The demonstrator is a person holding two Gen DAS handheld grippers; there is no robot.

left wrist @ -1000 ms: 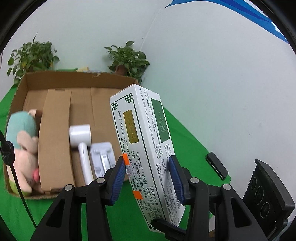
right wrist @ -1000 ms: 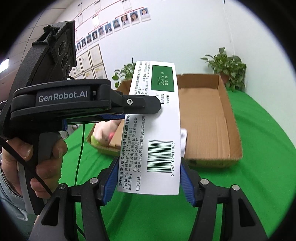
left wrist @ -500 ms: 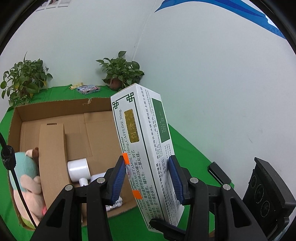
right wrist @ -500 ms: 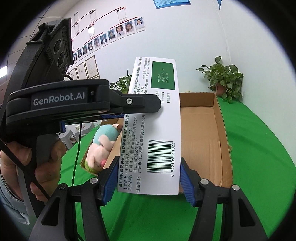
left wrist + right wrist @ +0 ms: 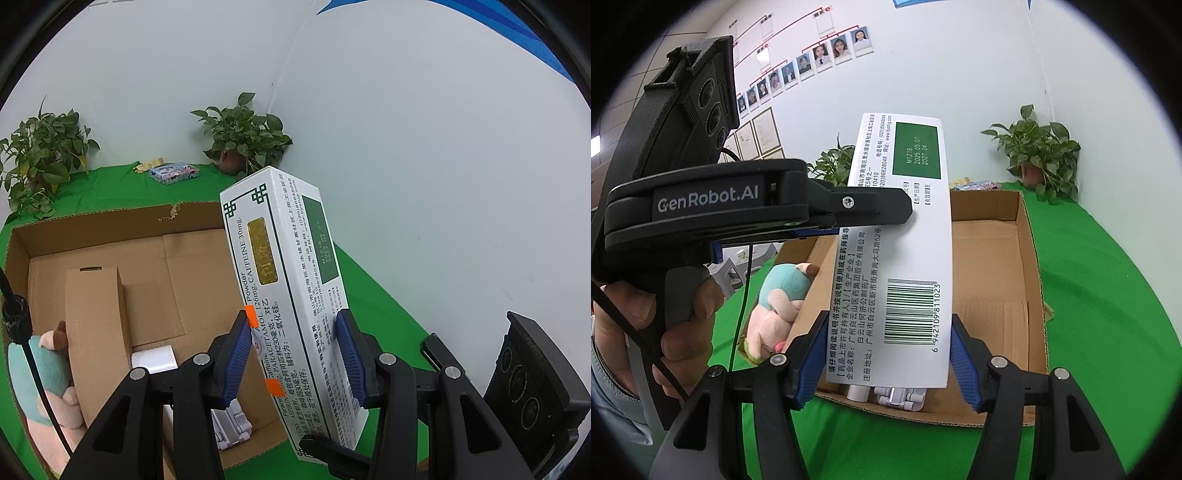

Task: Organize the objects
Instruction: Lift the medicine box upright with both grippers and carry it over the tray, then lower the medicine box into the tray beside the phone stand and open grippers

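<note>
Both tools grip one white medicine carton (image 5: 284, 295), held in the air over the near right part of the open cardboard box (image 5: 110, 236) on the green bench (image 5: 373, 295).

Left tool (image 5: 291, 354): blue pads closed on the carton's two broad faces, low on its length. Right tool (image 5: 886, 354): pads closed on the carton's two long edges at the barcode end.

Risks, judged:
- Two hands on one rigid carton. If they drift apart or twist unevenly, the thin card could crease or slide out of one grip.
- The left tool holds near the lower end, so the long free end may lever and tip if the right tool lets go first.
- The box floor under the carton already holds a white hair dryer (image 5: 153, 360) and a white folding stand (image 5: 231, 424). Lowered straight, the carton could land on them and lie crooked.

Views, left to right:
- Left wrist: shows the cardboard divider (image 5: 96, 332) inside the box, the plush toy (image 5: 37, 373) behind it, and a small colourful packet (image 5: 173, 172) on the bench beyond the box.
- Right wrist: shows the person's hand (image 5: 639, 332) on the left tool's handle, the barcode face, and the empty right half of the box, all hidden from the left wrist view.
</note>
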